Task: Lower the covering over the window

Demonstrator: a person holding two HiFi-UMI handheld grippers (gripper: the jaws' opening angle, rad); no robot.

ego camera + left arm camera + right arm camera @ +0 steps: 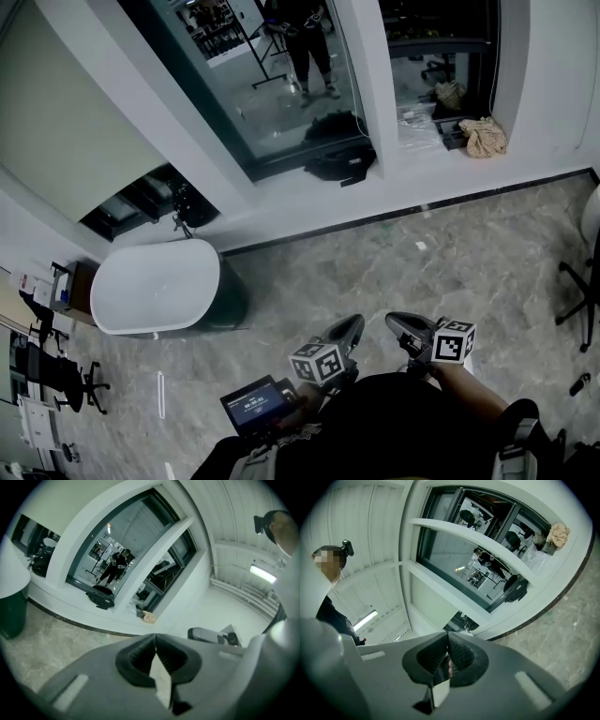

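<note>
both sets of fingers are pressed together with nothing caught between them. the left gripper (155, 638) shows its ribbed black pads meeting at the tips, and the right gripper (446, 637) looks the same, closed and empty. the person holds the two low and close to the body, side by side, noses toward the window wall, above the grey marbled stone floor (422, 272).

going outward, the thing to be lowered is the pale flat roller blind (66, 122), far off and to the left of both grippers. it covers most of the left window, but a dark strip of bare glass (141, 199) shows under its bottom edge. that edge has its long axis running along the wall.

the white oval bathtub (155, 286) stands just in front of that window, between it and the grippers, so i'd judge the reach must go over or round it. the left gripper is the nearer of the two, though both are well apart from the blind.

a small dark fitting (183, 211) stands at the gap by the tub's far rim. i cannot tell whether it is a tap or a pull for the blind. straight ahead, the tall uncovered window pane (281, 84) shows no covering at all.
</note>
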